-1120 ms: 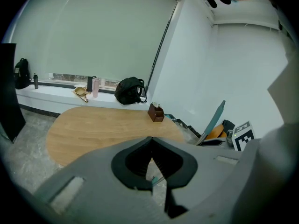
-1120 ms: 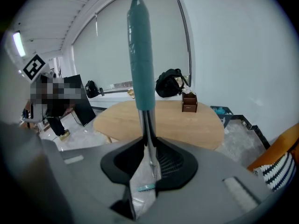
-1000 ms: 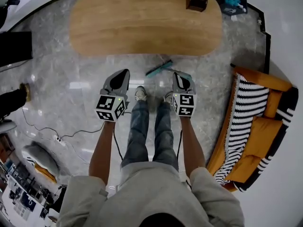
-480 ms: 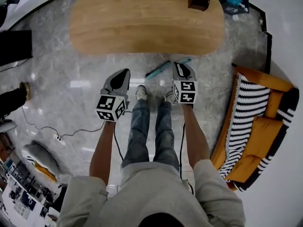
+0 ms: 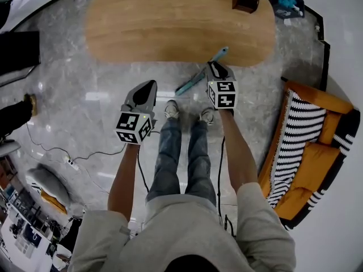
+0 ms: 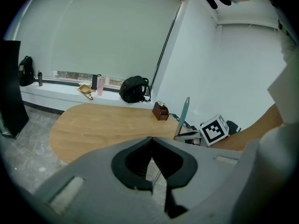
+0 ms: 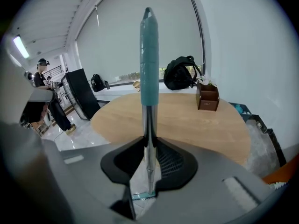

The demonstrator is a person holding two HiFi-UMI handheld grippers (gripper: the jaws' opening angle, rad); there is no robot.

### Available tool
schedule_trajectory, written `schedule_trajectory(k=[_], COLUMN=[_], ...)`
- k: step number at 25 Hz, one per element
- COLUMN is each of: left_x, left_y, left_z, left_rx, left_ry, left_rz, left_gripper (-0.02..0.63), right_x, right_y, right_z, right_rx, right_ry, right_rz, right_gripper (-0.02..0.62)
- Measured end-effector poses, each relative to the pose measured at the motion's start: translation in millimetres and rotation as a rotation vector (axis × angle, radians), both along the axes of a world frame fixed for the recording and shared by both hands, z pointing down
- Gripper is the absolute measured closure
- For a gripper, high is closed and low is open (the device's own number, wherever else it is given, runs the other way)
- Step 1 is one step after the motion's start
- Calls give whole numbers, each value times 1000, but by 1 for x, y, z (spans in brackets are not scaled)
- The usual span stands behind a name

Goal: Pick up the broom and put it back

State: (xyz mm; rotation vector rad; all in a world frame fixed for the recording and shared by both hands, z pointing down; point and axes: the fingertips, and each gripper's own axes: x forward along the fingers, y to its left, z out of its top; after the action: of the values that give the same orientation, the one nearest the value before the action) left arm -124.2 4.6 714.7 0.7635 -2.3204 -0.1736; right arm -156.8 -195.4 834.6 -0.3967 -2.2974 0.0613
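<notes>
A: What is seen of the room?

B: A grey marble floor (image 5: 68,95) is seen, with an oval wooden table (image 5: 170,21) at twelve o'clock of the person and a striped sofa (image 5: 306,152) at three o'clock.

A: Where is the broom (image 5: 195,81) found?

B: It is held tilted just ahead of the shoes. Its teal head is kept low near the floor, and its handle is pointed toward one o'clock, with the teal grip raised over the table's edge.

A: How is it held?

B: The metal shaft is clamped between the jaws of the right gripper (image 5: 214,67); in the right gripper view the pads are seen pressed on both sides of it.

A: And the left gripper (image 5: 149,85)?

B: It is kept at nine o'clock of the right one, well apart from the broom. Its jaws are closed tip to tip and nothing is held.
</notes>
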Motion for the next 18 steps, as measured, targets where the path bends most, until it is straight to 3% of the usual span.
schedule_trajectory(k=[18], left_x=[-2], left_y=[7], left_z=[9], left_rx=[6], left_ry=[12], left_rz=[-7], left_gripper=[609], right_x=[-33], right_y=[25], right_z=[13], right_rx=[15], right_ry=[17], right_rz=[-67], right_gripper=[511])
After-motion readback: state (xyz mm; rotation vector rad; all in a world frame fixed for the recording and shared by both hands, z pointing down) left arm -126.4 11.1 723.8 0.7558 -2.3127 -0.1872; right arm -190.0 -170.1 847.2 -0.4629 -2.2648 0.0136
